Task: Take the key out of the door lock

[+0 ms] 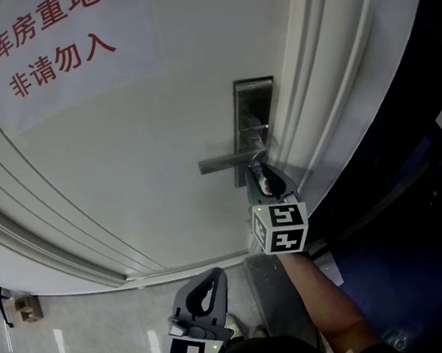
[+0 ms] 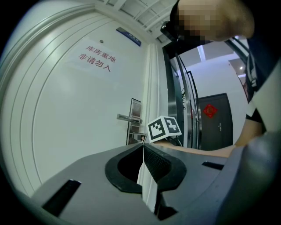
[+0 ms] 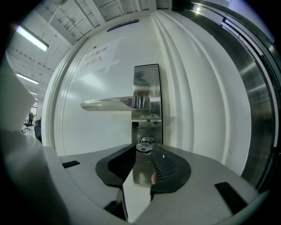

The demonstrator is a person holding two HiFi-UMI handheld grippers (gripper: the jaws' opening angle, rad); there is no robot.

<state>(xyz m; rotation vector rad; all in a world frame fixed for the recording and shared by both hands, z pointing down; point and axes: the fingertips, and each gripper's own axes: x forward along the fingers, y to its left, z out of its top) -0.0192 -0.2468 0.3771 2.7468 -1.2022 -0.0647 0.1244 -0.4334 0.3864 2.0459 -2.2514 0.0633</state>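
A small silver key [image 3: 145, 144] sticks out of the steel lock plate [image 3: 147, 79] below the lever handle [image 3: 114, 103] of a white door. In the right gripper view my right gripper [image 3: 145, 147] has its two tips against either side of the key's head, closed on it. From the head view that gripper [image 1: 266, 180] reaches up to the lock under the handle [image 1: 227, 161], and its fingers mostly hide the key. My left gripper [image 1: 215, 274] hangs lower down, away from the door, shut with nothing in it [image 2: 143, 145].
A paper sign [image 1: 49, 37] with red characters is stuck high on the door. The door's moulded edge and a dark metal frame [image 1: 411, 147] run along the right. A pale tiled floor [image 1: 81, 343] lies below. In the left gripper view a second dark door [image 2: 215, 118] stands farther back.
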